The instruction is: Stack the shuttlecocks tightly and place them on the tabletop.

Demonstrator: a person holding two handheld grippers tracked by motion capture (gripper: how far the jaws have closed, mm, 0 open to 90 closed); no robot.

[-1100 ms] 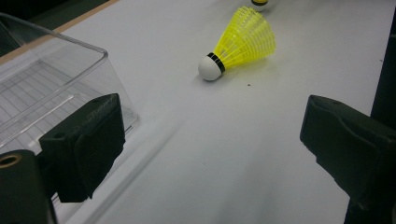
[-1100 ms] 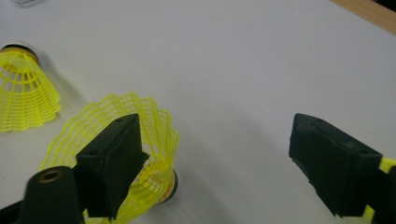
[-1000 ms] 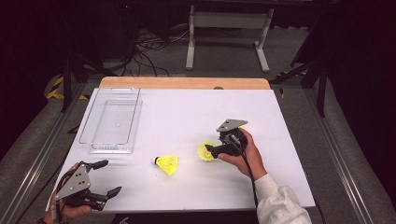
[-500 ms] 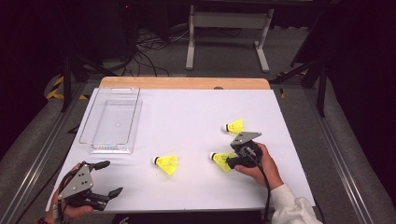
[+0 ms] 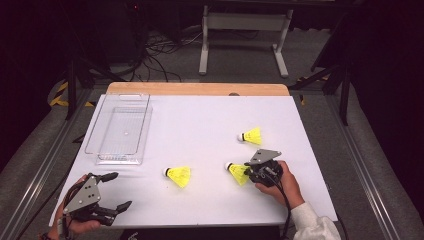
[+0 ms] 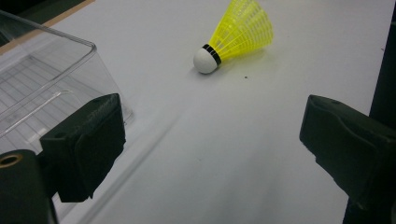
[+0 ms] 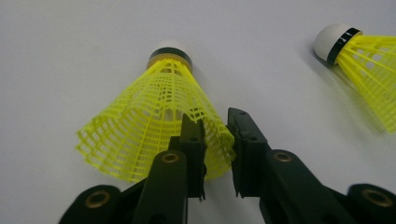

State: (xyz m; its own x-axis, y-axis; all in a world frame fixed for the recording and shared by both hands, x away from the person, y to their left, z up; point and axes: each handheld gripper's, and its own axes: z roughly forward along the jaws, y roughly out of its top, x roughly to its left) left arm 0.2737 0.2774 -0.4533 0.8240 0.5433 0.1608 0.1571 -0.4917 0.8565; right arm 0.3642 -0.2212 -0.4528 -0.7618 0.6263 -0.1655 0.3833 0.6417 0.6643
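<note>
Item: three yellow shuttles on a white bench (image 5: 210, 125), with a clear tray (image 5: 120, 129) at the far left. Held shuttle (image 5: 238, 173): lay on its side on the near right of the bench, cork pointing left in the high view, skirt toward the right tongs (image 5: 250, 172); long axis ran straight away from those tongs, cork farthest, as the right gripper view showed (image 7: 154, 126). Right tongs (image 7: 215, 140): jaws had just been closing and pinched the mesh rim of the skirt, one jaw inside the cone and one outside; the shuttle rested on the bench, not lifted. Second shuttle (image 5: 179, 175): near the middle, between the two hands, cork left, just left of the held one and apart from it. Third shuttle (image 5: 251, 135): farther back on the right, cork left, well clear of the tongs. Left tongs (image 5: 112, 192): at the near left corner, jaws spread wide, nothing between them; they faced the second shuttle (image 6: 236, 37) across bare bench, with the tray wall (image 6: 56, 70) beside one jaw. Right hand (image 5: 277, 182) nearer to the held shuttle; left hand nearer to the tray. Judgement: the tray lay well to the far left of the grip, so a lift and a long carry leftward seemed called for. Markings: no brand, label or writing could be read; a black band circled each cork.
</note>
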